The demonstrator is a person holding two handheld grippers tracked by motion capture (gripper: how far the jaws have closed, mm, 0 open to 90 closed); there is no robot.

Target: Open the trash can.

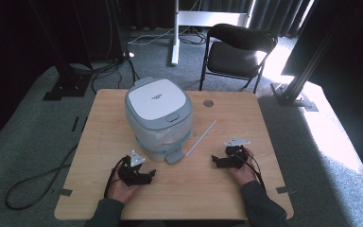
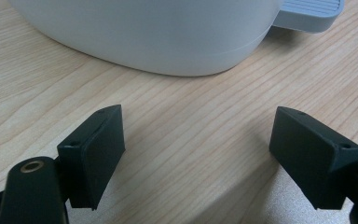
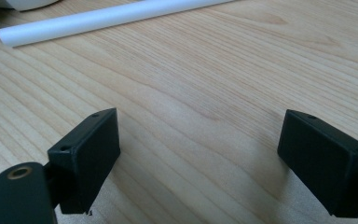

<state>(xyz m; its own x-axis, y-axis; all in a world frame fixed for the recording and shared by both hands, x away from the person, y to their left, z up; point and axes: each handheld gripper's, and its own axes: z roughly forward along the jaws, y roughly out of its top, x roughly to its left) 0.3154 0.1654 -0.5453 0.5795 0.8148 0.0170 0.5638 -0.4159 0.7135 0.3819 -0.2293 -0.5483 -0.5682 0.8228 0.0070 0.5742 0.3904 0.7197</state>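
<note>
A small white and grey-blue pedal bin (image 1: 159, 118) stands on the wooden table (image 1: 236, 118), lid closed, its grey pedal (image 1: 174, 157) pointing toward me. A thin white rod (image 1: 201, 138) lies on the table to the right of the bin. My left gripper (image 1: 147, 177) rests near the front edge, just below the bin, jaws wide open and empty; in the left gripper view the bin's white base (image 2: 158, 37) and pedal (image 2: 310, 14) lie close ahead. My right gripper (image 1: 216, 161) rests to the right of the pedal, open and empty, with the rod (image 3: 107, 18) lying ahead of its jaws.
A round grommet hole (image 1: 208, 103) sits in the table's far side. Behind the table stand a black chair (image 1: 236, 52), a white stand leg (image 1: 175, 33) and black frame posts. Cables lie on the grey carpet at left (image 1: 38, 182).
</note>
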